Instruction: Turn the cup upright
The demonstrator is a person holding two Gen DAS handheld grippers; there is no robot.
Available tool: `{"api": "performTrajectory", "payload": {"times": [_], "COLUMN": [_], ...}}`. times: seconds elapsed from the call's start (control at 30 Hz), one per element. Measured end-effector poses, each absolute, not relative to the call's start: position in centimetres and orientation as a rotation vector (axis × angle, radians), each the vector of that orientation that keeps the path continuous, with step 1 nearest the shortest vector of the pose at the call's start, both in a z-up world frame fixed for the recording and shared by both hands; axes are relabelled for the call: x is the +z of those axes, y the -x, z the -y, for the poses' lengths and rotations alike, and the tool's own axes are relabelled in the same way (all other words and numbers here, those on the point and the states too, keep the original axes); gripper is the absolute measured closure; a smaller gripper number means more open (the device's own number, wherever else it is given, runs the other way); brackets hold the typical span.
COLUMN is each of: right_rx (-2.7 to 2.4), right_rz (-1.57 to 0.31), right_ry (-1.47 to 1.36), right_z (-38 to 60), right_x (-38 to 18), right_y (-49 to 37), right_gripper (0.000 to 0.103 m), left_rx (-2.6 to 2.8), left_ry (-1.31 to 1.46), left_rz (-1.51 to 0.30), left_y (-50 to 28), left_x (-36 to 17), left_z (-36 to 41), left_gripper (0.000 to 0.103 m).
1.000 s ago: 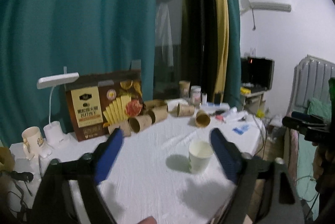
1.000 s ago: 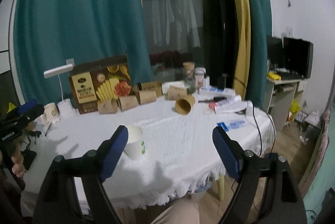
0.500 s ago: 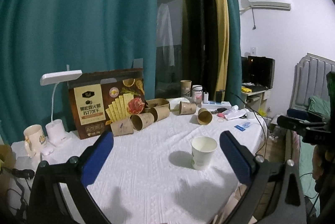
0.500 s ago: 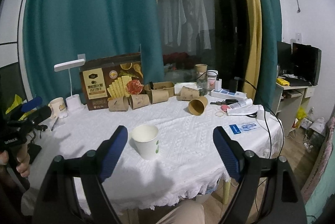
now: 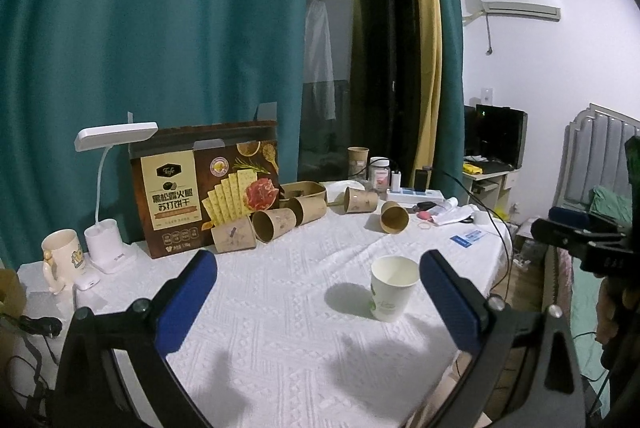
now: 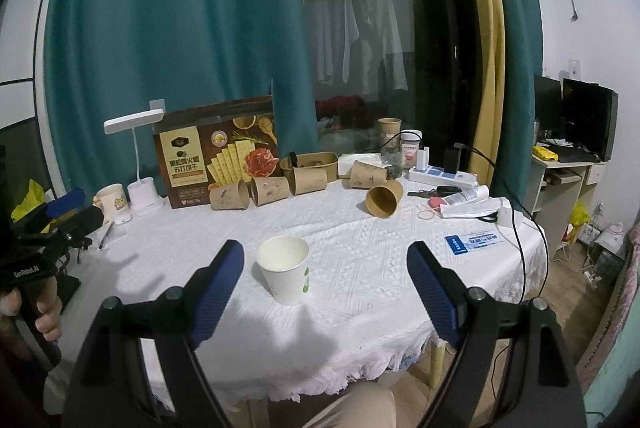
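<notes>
Right wrist: smooth tapered paper cup (image 6: 285,270) upright.

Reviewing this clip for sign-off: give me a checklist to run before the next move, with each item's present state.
1. White paper cup upright, mouth up: ok.
2. Left gripper open, holding nothing: ok.
3. Right gripper open, clear of the cup: ok.
4. Cup away from the tablecloth edge: ok.
5. Brown cup lying on its side: not ok, if it is also to be flipped.
6. Cup empty: ok, inside looks bare.
</notes>
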State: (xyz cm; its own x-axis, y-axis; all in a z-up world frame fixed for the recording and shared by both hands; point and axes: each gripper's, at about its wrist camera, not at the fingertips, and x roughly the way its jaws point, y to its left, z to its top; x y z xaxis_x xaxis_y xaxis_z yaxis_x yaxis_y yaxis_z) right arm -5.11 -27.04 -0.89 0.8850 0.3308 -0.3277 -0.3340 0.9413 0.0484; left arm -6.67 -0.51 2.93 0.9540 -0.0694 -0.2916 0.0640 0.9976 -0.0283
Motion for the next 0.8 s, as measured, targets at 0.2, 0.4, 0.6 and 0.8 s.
{"api": "performTrajectory", "payload": {"times": [0.2, 0.4, 0.6, 0.8], "right_rx": [0.346, 0.347, 0.347, 0.351], "right_rz": [-0.344, -0.346, -0.349, -0.354], "right_ry": [0.010, 0.011, 0.011, 0.012], "right_z": [27.0, 27.0, 27.1, 27.1], "right_x": [-1.2, -1.3, -1.4, -1.8], "right_y": [4.8, 4.6, 4.4, 3.9], "right_gripper": [0.021, 0.021, 0.021, 0.021], "left_rx": [-0.073, -0.074, -0.079, -0.078], "left_ry": [0.005, 0.004, -0.003, -0.006], "left_rz": [-0.295, -0.296, -0.300, -0.302], "left_y": [6.6, 6.6, 6.3, 6.1], "left_x": [2.8, 2.7, 2.3, 2.2], "left_z": [0.9, 0.9, 1.1, 1.2], "left_gripper": [0.002, 0.002, 0.002, 0.002]}}
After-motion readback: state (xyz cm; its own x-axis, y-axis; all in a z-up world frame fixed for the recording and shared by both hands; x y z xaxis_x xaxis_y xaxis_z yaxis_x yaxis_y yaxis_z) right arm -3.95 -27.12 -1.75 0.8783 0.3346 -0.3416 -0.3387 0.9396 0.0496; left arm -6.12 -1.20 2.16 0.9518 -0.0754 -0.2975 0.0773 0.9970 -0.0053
